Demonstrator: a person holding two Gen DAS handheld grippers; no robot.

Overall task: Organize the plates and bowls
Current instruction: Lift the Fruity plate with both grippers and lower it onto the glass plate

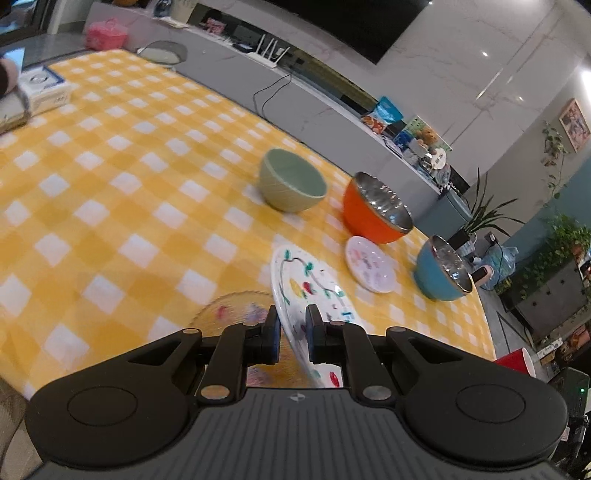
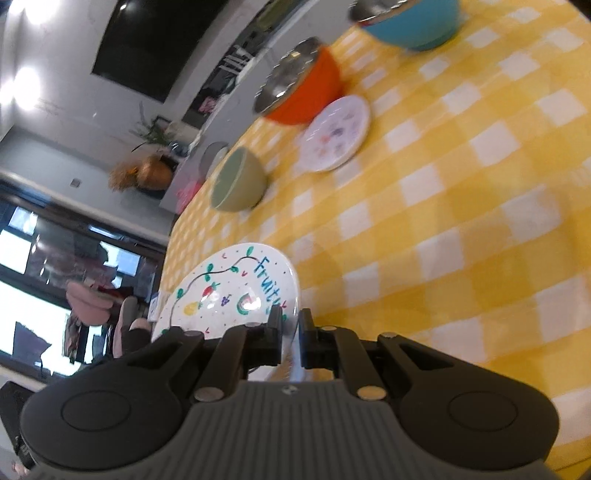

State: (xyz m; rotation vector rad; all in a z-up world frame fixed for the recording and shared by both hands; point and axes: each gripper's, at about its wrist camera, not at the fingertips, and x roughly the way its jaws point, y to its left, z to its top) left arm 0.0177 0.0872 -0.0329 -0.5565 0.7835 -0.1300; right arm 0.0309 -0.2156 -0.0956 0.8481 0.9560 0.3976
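A white fruit-painted plate (image 1: pixel 306 284) is held tilted above the yellow checked table. My left gripper (image 1: pixel 292 319) is shut on its near rim. My right gripper (image 2: pixel 290 325) is shut on the rim of the same plate (image 2: pixel 229 291) from the other side. A clear glass plate (image 1: pixel 229 310) lies on the cloth just under and left of it. A small white plate (image 1: pixel 369 264) (image 2: pixel 336 134), a green bowl (image 1: pixel 291 181) (image 2: pixel 238 181), an orange bowl (image 1: pixel 373 208) (image 2: pixel 301 86) and a blue bowl (image 1: pixel 441 269) (image 2: pixel 410 20) stand beyond.
The yellow checked tablecloth (image 1: pixel 110 184) covers the table. A white box (image 1: pixel 40 88) lies at its far left. A grey counter (image 1: pixel 295 96) with a router and snacks runs behind the table. A red cup (image 1: pixel 517 363) and plants stand off the table's right edge.
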